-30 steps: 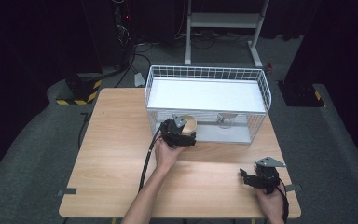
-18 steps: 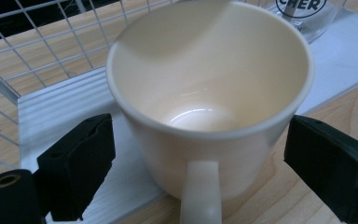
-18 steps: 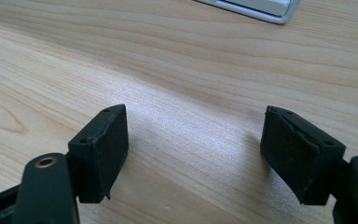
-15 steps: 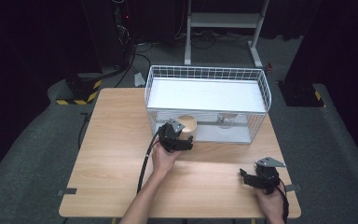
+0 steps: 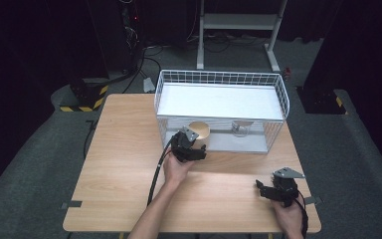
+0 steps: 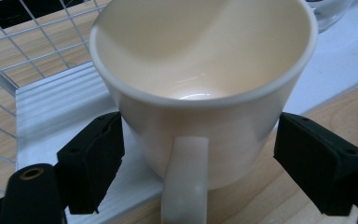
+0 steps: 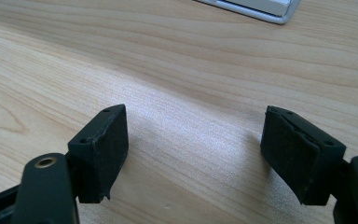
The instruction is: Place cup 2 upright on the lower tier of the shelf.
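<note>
Cream ceramic mug [image 6: 200, 88], glossy, straight white handle facing the left gripper's camera, mouth tipped toward it. Sits at the front edge of the white wire-mesh basket [image 5: 278, 92], on the lip of the basket's white floor tray [image 6: 60, 107], where the basket's front side is open; part of the base hangs over the light wooden table [image 5: 124, 149]. In the high view the mug [image 5: 199, 130] is at the basket's front left

Left gripper [image 6: 198, 163] straddles the mug body, one black pad each side. Jaws have just been closing with the mug between them. Left pad looks right against the mug wall, right pad has a thin gap; can't confirm a firm clamp, so reading it as not yet gripped. In the high view the left gripper [image 5: 189, 148] is just in front of the basket's open side, the person's hand behind it

Clear glass [image 5: 239, 128] stands inside the basket, right of the mug, well apart from it; its edge also shows in the left gripper view's top corner

Right gripper [image 7: 193, 158]: jaws apart, nothing between them, bare table wood under the pads. High view puts the right gripper [image 5: 273, 189] well in front of the basket's right corner, near the table's front edge
</note>
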The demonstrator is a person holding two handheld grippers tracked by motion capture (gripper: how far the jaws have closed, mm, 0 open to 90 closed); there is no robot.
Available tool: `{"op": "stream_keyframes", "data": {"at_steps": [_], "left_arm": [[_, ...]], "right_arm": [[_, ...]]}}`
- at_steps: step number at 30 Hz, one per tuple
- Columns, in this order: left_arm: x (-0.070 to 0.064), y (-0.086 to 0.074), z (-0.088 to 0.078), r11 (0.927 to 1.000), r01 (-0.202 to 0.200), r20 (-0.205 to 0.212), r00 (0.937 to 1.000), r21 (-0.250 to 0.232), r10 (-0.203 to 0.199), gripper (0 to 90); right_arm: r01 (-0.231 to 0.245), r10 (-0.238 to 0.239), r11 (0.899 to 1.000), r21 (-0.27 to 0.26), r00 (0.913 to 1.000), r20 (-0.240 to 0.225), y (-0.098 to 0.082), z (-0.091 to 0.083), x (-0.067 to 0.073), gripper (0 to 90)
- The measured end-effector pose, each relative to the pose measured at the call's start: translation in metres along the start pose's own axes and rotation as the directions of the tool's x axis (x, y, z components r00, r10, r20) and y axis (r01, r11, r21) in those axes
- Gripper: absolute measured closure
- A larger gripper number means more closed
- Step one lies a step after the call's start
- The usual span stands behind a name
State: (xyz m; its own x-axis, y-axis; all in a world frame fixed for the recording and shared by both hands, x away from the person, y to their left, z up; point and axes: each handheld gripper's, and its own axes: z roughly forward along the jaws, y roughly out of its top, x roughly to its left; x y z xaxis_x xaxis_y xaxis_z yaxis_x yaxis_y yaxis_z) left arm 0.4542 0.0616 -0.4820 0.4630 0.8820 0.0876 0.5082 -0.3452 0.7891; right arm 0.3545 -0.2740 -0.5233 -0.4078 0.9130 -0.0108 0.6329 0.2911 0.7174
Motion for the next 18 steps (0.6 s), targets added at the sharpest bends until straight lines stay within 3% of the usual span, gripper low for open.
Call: {"op": "stream_keyframes", "data": {"at_steps": [9,13,18], "left_arm": [[0.005,-0.001,0.011,0.9994,0.034,-0.001,0.9994,0.01,-0.034,24.8],[0.007,0.003,0.014,0.9993,0.021,-0.019,0.9996,0.03,-0.021,28.4],[0.008,0.007,0.02,0.9983,0.05,-0.028,0.9984,0.028,-0.049,30.7]], "right_arm": [[0.004,-0.004,1.0,0.001,1.0,0.001,0.0,0.0,0.0,23.4],[0.004,-0.004,1.0,0.001,1.0,0.001,0.0,0.0,0.0,23.4],[0.006,-0.006,1.0,0.0,1.0,0.0,0.0,0.0,0.0,23.3]]}}
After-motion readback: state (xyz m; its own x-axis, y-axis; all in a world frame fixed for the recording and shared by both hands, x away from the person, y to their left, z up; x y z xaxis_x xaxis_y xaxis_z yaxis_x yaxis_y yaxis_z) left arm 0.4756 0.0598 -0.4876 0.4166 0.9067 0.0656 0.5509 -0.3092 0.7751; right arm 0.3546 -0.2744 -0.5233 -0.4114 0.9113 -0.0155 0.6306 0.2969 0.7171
